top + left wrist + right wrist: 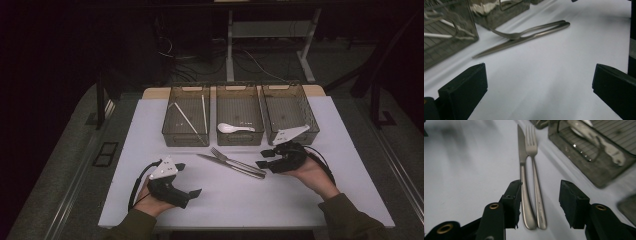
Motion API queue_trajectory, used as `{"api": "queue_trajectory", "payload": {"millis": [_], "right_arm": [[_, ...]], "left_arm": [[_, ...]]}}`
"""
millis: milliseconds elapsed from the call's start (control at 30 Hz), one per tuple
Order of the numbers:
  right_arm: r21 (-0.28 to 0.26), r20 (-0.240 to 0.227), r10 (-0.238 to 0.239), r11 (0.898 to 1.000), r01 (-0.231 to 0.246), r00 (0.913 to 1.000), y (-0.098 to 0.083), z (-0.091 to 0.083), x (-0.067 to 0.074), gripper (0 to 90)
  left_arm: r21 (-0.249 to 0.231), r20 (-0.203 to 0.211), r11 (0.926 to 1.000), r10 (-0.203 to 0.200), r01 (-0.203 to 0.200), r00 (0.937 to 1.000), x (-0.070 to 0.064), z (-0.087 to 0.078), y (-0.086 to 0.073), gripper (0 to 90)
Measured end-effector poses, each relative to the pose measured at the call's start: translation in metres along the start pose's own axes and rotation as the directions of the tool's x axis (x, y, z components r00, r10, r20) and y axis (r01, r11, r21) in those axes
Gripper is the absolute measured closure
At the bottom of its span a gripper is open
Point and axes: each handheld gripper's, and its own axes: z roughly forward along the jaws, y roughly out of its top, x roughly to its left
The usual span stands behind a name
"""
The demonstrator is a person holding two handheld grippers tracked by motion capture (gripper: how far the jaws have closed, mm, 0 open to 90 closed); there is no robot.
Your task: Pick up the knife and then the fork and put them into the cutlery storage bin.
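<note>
A steel knife (225, 165) and a steel fork (235, 161) lie side by side on the white mat, in front of the bins. My right gripper (264, 159) lies low at their handle ends. In the right gripper view its jaws (540, 187) stand partly open on either side of the two handles, knife (522, 152) on the left and fork (531, 142) on the right, and the right pad is clear of the fork. My left gripper (189, 179) rests near the front left, wide open and empty (539, 75), facing the fork (524, 33) and knife (506, 45).
Three translucent bins stand in a row at the back of the mat. The left bin (172, 135) holds chopsticks (186, 117), the middle bin (239, 140) a white spoon (232, 128), and the right bin (290, 112) looks empty. White mat (240, 200) lies bare in front.
</note>
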Motion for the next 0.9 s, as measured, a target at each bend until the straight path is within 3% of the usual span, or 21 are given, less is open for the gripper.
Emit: {"api": "queue_trajectory", "payload": {"millis": [233,533,767,900], "right_arm": [[0.097,-0.008,-0.03,0.995,0.03,0.9995,0.024,0.026,0.0,57.6],[0.222,-0.04,-0.07,0.972,0.078,0.9967,0.045,0.055,-0.003,66.1],[0.332,-0.05,-0.119,0.935,0.129,0.9917,0.06,0.076,0.0,73.8],[0.406,-0.056,-0.138,0.902,0.149,0.9889,0.066,0.088,0.002,75.8]], "left_arm": [[0.019,0.006,0.9998,-0.003,0.003,1.0,0.001,0.003,-0.003,0.0],[0.041,0.026,0.9992,-0.002,0.0,0.9997,0.002,0.007,-0.007,0.0],[0.057,0.025,0.9984,-0.007,0.006,0.9997,0.003,0.008,-0.008,0.0],[0.055,0.028,0.9985,-0.008,0.006,0.9996,0.004,0.008,-0.008,0.0]]}}
